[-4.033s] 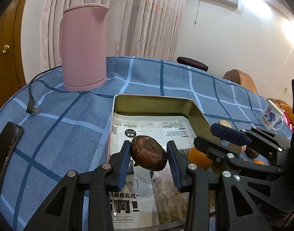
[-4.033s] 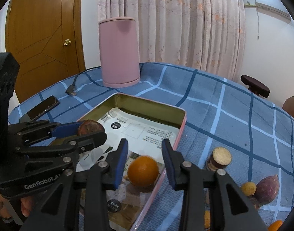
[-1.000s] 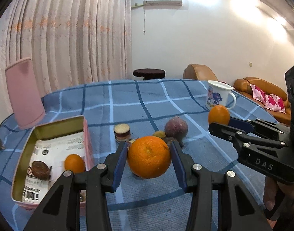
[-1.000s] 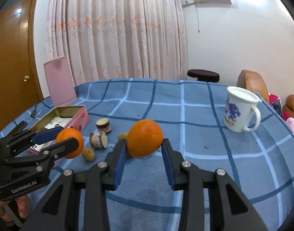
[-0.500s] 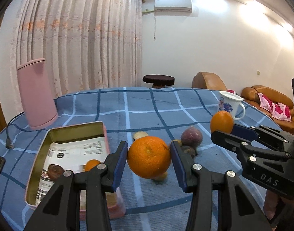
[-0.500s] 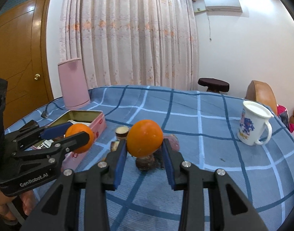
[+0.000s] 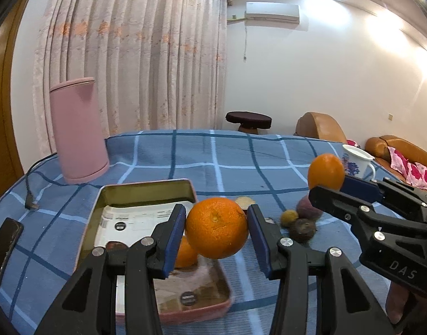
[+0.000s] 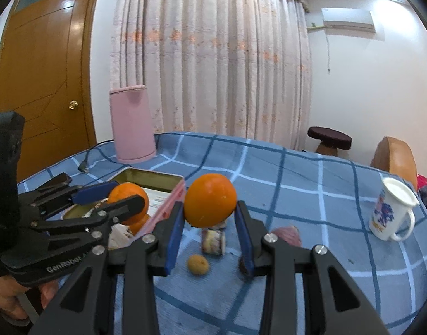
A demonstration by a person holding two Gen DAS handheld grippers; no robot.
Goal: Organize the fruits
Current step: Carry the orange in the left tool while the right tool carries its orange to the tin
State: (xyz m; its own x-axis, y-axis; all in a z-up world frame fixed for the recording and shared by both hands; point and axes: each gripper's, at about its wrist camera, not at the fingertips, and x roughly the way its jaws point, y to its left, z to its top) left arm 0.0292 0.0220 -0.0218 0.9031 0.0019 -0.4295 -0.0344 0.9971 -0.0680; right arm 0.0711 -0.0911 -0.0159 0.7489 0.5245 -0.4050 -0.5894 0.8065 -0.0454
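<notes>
My left gripper [image 7: 216, 227] is shut on a large orange [image 7: 216, 228] and holds it above the right edge of the pink tin tray [image 7: 146, 188]. The tray holds a smaller orange [image 7: 186, 254] and a dark brown fruit [image 7: 114, 245] on printed paper. My right gripper [image 8: 210, 223] is shut on another orange [image 8: 210, 199], held in the air just right of the tray [image 8: 174, 192]. The right gripper's orange also shows in the left wrist view [image 7: 326, 171]. The left gripper's orange shows in the right wrist view [image 8: 128, 199].
Loose fruits lie on the blue checked cloth: a purple one [image 7: 307, 209], a dark one [image 7: 302, 230], a small yellow one [image 8: 198, 263], a cut piece [image 8: 212, 241]. A pink kettle [image 7: 78, 129], its cord, a phone [image 7: 4, 243] and a white mug [image 8: 392, 213] stand around.
Both grippers, each holding its orange, have swung left towards the tray. The tray now lies under the left gripper and close beside the right one.
</notes>
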